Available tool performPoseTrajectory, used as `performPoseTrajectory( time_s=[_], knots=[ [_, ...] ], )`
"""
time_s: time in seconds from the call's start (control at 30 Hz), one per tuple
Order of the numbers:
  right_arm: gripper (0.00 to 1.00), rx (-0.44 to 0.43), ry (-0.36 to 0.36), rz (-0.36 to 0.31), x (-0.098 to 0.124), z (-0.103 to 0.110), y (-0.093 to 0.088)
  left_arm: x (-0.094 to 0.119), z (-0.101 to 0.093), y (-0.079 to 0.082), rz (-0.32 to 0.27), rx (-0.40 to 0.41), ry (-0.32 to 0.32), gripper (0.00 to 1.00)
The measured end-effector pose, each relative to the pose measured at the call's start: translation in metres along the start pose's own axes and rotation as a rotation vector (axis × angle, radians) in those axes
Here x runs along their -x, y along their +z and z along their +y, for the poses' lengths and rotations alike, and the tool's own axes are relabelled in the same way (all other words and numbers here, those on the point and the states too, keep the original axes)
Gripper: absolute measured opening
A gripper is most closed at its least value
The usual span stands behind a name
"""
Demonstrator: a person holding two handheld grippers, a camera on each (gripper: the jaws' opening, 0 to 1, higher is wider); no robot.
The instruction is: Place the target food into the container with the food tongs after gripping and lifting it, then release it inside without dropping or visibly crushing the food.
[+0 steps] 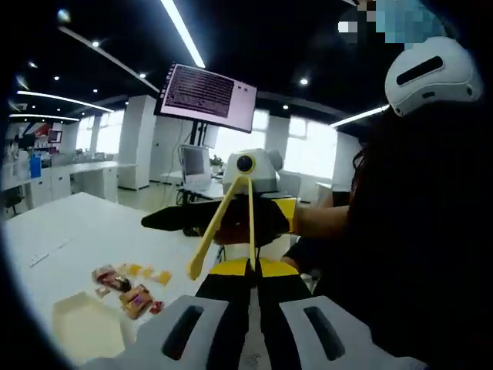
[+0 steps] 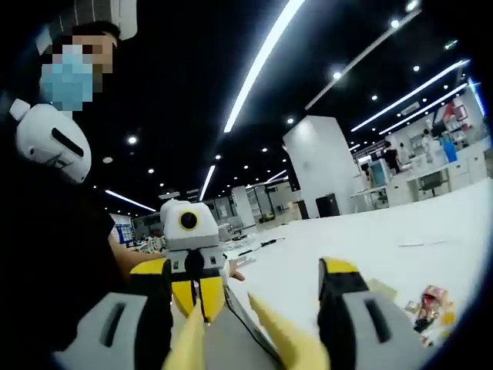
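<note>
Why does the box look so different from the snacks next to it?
The box is one plain cream colour, but the snacks are red, orange and yellow. The box is one big open tub with nothing visible inside, while the snacks are several little pieces scattered about. The box lies nearer the camera, and the snacks lie just beyond it, all outside it. Both rest on the same white table.

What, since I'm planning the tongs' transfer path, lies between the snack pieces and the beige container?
Nothing visible. In the left gripper view the snack pieces lie on the white table right beside the open container, with bare tabletop between them.
</note>
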State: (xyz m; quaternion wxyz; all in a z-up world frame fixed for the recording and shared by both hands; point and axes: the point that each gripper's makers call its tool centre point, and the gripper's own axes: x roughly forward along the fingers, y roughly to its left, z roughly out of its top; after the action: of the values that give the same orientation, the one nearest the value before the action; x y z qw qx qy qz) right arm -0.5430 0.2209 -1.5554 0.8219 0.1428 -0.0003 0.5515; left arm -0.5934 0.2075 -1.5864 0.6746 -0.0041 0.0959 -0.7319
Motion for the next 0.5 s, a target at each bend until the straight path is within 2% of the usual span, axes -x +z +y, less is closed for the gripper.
performPoseTrajectory(
  time_s=[0.27, 0.5],
  knots=[
    [0.76, 0.001, 0.011, -0.019, -0.005, 0.005, 0.004, 0.000, -0.002, 0.006, -0.037, 0.005, -0.005, 0.00],
    [0.74, 0.005, 0.026, -0.009, -0.005, 0.009, 0.003, 0.002, -0.003, 0.012, -0.034, -0.006, -0.014, 0.00]
  ],
)
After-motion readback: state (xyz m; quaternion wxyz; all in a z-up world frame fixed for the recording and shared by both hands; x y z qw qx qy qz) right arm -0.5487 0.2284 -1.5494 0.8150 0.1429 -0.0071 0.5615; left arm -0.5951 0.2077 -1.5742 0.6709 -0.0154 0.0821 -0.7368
